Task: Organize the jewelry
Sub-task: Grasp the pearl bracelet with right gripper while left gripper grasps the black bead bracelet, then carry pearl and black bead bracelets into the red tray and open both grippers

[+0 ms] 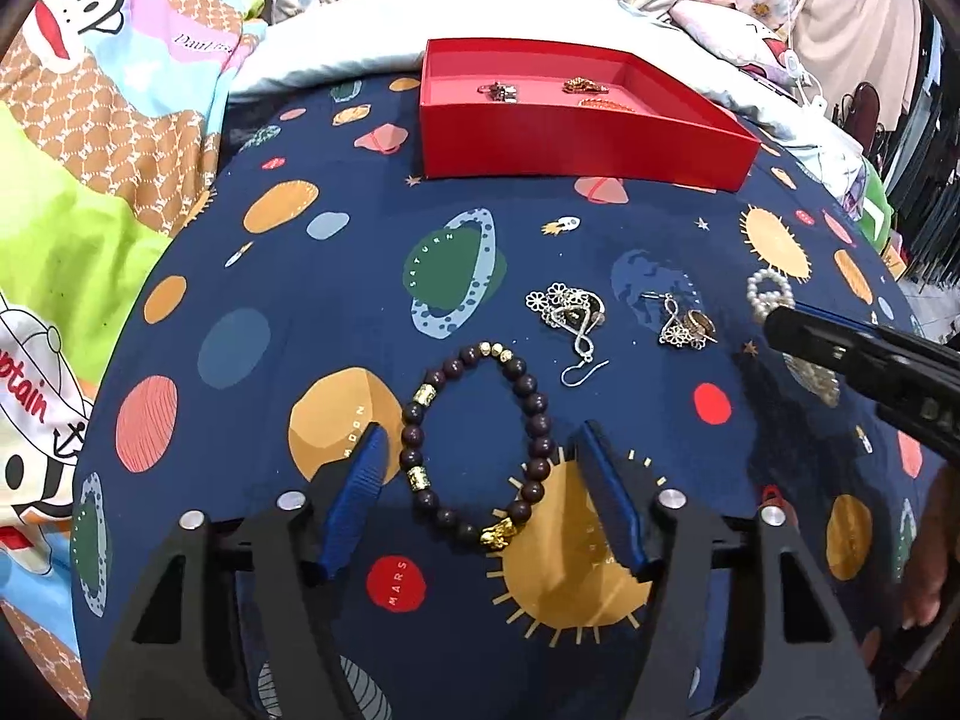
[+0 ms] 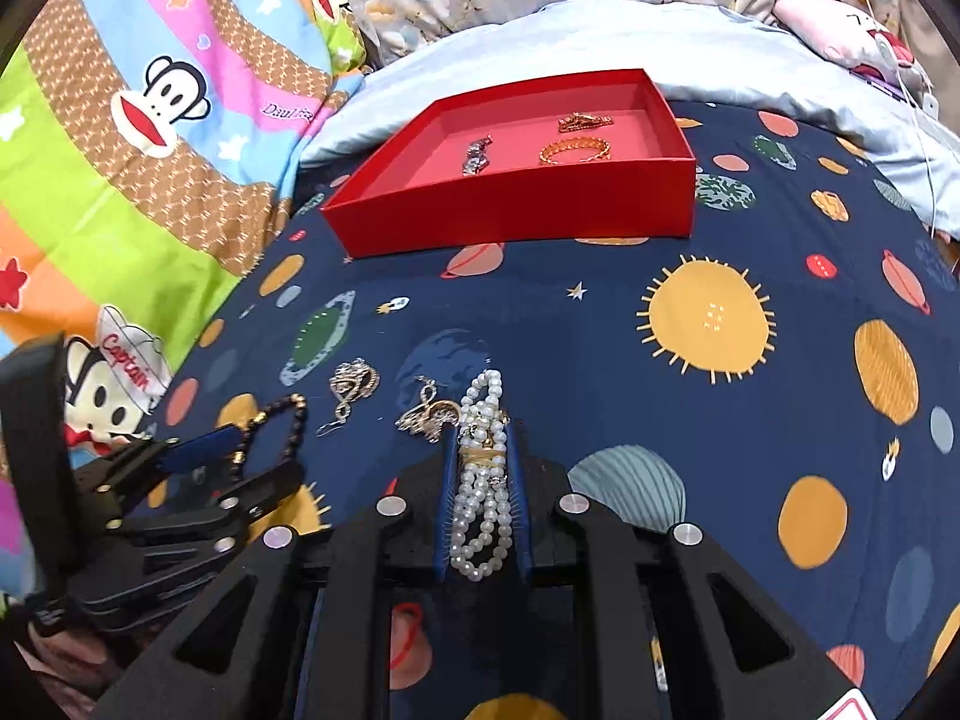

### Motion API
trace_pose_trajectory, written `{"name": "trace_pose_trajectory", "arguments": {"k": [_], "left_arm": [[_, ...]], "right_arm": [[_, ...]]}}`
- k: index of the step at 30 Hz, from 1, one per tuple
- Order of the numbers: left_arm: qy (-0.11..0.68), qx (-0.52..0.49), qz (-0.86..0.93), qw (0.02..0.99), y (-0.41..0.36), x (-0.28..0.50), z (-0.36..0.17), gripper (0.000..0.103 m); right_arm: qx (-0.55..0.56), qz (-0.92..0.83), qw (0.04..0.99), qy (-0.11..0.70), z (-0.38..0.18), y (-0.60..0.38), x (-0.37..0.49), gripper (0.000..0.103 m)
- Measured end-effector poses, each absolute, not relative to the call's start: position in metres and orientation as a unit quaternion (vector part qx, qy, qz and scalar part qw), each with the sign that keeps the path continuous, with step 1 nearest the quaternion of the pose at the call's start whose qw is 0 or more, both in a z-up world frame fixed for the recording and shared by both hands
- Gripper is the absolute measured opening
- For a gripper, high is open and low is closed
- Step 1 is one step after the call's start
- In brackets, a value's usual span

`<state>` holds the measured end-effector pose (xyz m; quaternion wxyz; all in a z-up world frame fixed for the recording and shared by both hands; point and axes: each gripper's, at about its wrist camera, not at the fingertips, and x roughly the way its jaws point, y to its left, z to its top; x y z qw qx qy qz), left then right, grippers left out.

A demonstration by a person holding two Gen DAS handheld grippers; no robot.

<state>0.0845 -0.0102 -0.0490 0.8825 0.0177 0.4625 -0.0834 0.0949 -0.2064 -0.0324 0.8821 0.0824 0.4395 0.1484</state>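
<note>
Left wrist view: left hand-held gripper (image 1: 480,468) spread wide astride dark bead bracelet (image 1: 477,447) lying on planet-print bedspread (image 1: 360,312); red box (image 1: 576,147) beyond.
Right wrist view: right hand-held gripper (image 2: 483,444) clamped narrowly on pearl bracelet (image 2: 480,480).

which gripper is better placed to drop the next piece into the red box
Right. The right gripper is already shut on the pearl bracelet, so it only needs carrying to the red box. The left gripper is open around the dark bead bracelet, not gripping.
</note>
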Motion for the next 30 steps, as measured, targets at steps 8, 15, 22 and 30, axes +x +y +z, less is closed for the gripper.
{"name": "trace_pose_trajectory", "arguments": {"k": [8, 15, 22, 30], "left_arm": [[0.463, -0.002, -0.104, 0.88, -0.006, 0.085, -0.046, 0.015], [0.465, -0.013, -0.132, 0.875, -0.012, 0.077, -0.042, 0.014], [0.461, -0.035, -0.15, 0.874, -0.008, 0.07, -0.025, 0.007], [0.446, -0.04, -0.16, 0.879, -0.003, 0.064, 0.002, 0.007]], "right_arm": [[0.085, 0.149, 0.884, 0.436, -0.026, -0.204, 0.082, 0.015], [0.085, 0.143, 0.885, 0.435, -0.024, -0.206, 0.077, 0.015], [0.085, 0.149, 0.888, 0.426, -0.013, -0.206, 0.067, 0.015], [0.083, 0.154, 0.892, 0.417, -0.001, -0.205, 0.058, 0.015]]}}
